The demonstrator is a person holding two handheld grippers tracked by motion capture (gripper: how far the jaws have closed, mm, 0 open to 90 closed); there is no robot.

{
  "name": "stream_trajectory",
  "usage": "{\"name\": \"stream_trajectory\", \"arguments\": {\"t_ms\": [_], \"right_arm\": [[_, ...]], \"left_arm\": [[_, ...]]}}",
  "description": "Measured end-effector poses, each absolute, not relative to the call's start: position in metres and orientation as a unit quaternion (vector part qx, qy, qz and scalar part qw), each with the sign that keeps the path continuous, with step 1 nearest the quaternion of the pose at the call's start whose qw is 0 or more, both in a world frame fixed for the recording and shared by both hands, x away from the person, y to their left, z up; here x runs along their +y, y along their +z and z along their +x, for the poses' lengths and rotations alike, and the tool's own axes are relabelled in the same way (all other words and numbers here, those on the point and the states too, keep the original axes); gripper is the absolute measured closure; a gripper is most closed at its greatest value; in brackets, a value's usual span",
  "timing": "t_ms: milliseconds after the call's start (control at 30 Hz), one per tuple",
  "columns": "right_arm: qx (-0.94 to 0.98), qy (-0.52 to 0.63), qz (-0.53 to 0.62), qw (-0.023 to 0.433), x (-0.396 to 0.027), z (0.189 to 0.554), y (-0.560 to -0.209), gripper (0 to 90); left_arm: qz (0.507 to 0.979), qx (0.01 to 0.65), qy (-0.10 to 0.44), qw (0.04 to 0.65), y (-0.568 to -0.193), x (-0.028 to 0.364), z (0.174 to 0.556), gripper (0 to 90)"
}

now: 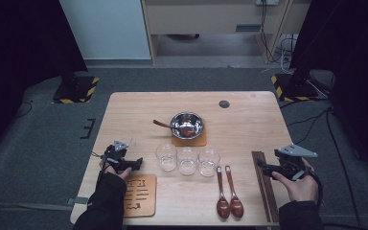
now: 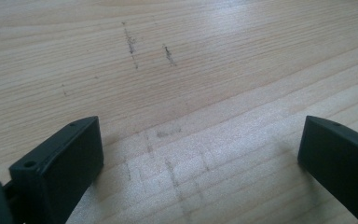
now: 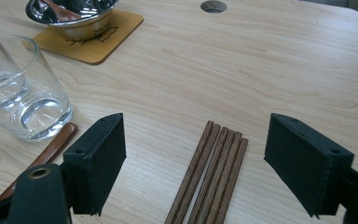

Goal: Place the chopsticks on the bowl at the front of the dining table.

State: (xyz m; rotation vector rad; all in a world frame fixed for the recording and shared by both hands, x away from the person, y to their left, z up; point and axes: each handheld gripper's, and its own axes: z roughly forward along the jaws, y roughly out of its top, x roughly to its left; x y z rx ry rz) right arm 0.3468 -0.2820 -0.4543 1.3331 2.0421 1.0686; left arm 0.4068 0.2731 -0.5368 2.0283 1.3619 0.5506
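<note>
My right gripper [image 3: 196, 158] stands open low over the table, and a bundle of several brown chopsticks [image 3: 214, 172] lies flat between its jaws, untouched by either pad. The high view has that gripper [image 1: 262, 168] at the table's right edge, over the chopsticks [image 1: 264, 189]. My left gripper [image 2: 198, 154] is open above bare wood with nothing between its jaws. It sits near the left edge [image 1: 136, 163], just above a wooden coaster [image 1: 139, 195].
Three empty glasses [image 1: 187, 160] stand in a row mid-table, the nearest one [image 3: 23, 98] left of my right gripper. Two wooden spoons [image 1: 229, 194] lie below them. A steel bowl [image 1: 187, 124] holding a spoon rests on a coaster [image 1: 190, 140]. A round hole [image 1: 224, 104] marks the far side.
</note>
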Motion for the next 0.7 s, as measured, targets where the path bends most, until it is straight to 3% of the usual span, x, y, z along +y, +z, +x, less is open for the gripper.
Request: {"name": "stream_trajectory", "arguments": {"t_ms": [433,700], "right_arm": [[0.761,0.368,0.487,0.219,-0.273,0.35,-0.47,22.2],[0.765,0.356,0.497,0.203,-0.271,0.351,-0.481,29.3]], "left_arm": [[0.772,0.512,0.207,0.315,-0.537,0.274,0.407,0.0],[0.772,0.512,0.207,0.315,-0.537,0.274,0.407,0.0]]}}
